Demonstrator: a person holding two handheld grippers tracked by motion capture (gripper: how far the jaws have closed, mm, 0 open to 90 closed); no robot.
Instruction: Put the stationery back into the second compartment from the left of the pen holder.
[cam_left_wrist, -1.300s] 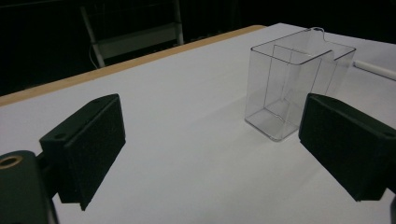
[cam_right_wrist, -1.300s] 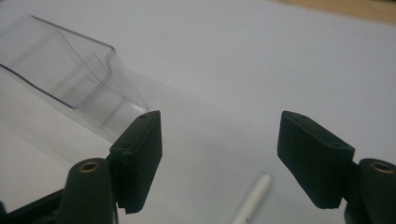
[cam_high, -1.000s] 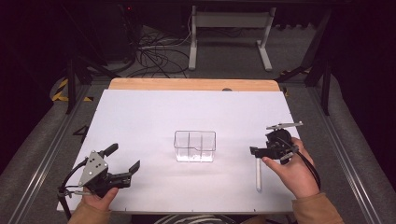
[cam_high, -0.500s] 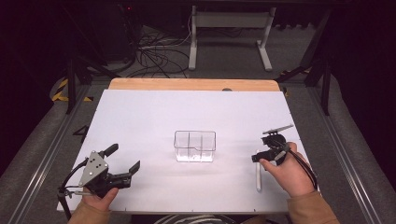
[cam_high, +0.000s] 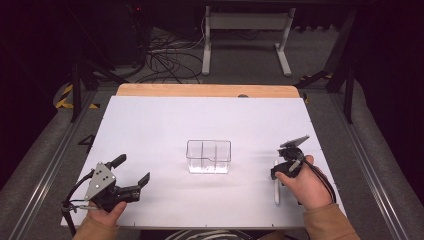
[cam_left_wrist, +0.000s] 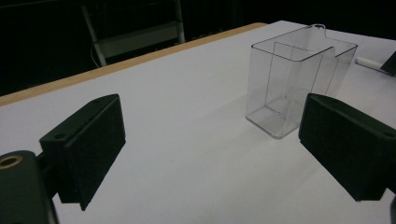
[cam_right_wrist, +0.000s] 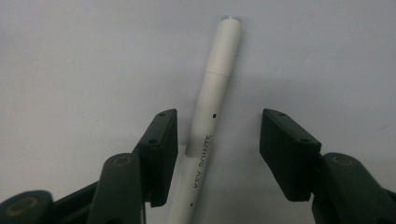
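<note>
A white pen (cam_high: 276, 192) lies on the white table sheet at the right, near the front. My right gripper (cam_high: 280, 170) points down over its far end. In the right gripper view the pen (cam_right_wrist: 210, 107) runs between the jaws of the right gripper (cam_right_wrist: 218, 135). The jaws have just been closing: the left pad (cam_right_wrist: 163, 140) is at the pen's side, and the right pad stands clear of it. A clear divided container (cam_high: 208, 156) stands upright mid-table. My left gripper (cam_high: 132, 170) rests at the front left, open and empty, aimed at the container (cam_left_wrist: 299, 79).
The white sheet (cam_high: 200, 120) covers most of the table, with a wooden strip (cam_high: 200, 90) along the far edge. Beyond it are floor cables (cam_high: 165, 55) and a white desk frame (cam_high: 245, 25). Metal rails run along both table sides.
My right gripper has come down over the pen, and its jaws have narrowed around it. The left gripper and the container have not moved.
</note>
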